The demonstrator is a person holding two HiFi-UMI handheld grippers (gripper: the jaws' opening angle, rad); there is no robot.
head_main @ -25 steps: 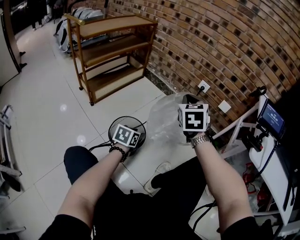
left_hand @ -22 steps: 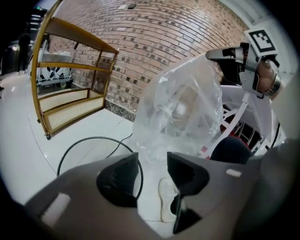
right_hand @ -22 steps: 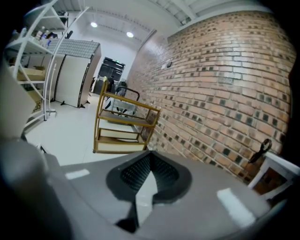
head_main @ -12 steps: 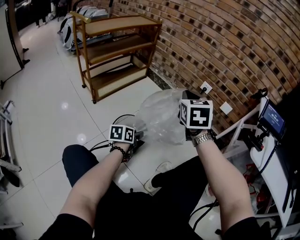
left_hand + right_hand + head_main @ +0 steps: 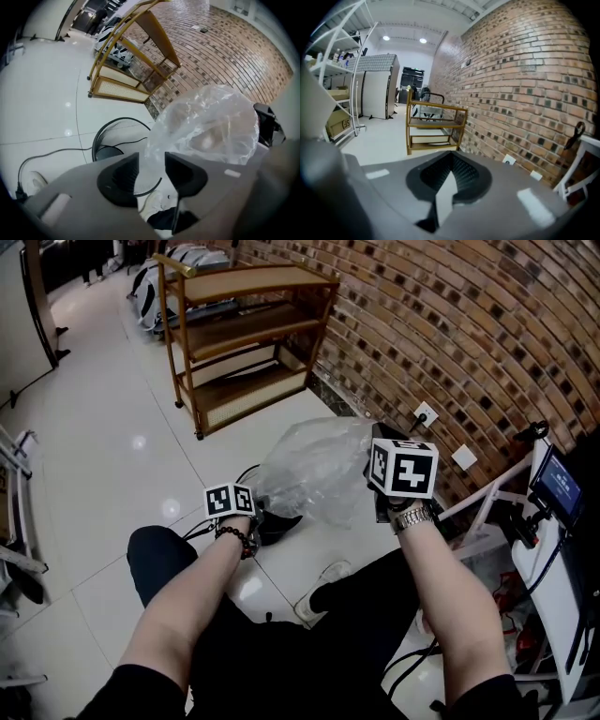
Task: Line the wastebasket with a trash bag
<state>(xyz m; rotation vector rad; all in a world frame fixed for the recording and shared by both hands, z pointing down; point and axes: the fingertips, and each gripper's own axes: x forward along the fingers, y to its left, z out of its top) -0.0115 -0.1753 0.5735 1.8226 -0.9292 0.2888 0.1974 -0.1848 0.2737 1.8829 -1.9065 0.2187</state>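
views over a white tile floor (image 5: 103,427), one moment.

(a) wastebasket (image 5: 108,152): round, black wire mesh, upright on the floor, mouth up; in the head view largely hidden behind the left tongs and the bag.

(b) trash bag (image 5: 314,465): clear crumpled film, puffed out, held in the air above the wastebasket's rim and off to its brick-wall side; lower edge hanging in front of the near part of the rim in the left gripper view; contact with the rim not discernible.

(c) left tongs (image 5: 151,160): released; jaws apart, just lately closing a little, a fold of the bag's lower edge in the gap between them, pads not pressed on it; just above the wastebasket on the person's side, angled down toward it.

(d) right tongs (image 5: 451,164): clenched on the trash bag, jaws together with a pale strip of film pinched between them; higher than the wastebasket, on its brick-wall side, marker cube uppermost in the head view.

(e) surroundings: black cable (image 5: 61,151) trailing over the floor from the wastebasket's side away from the bag; wooden shelf unit (image 5: 244,343) well beyond the wastebasket, against the brick wall (image 5: 469,334); wall socket (image 5: 427,414) low on that wall, beyond the wastebasket; pale shoe (image 5: 323,579) on the floor, on the person's side of the wastebasket.
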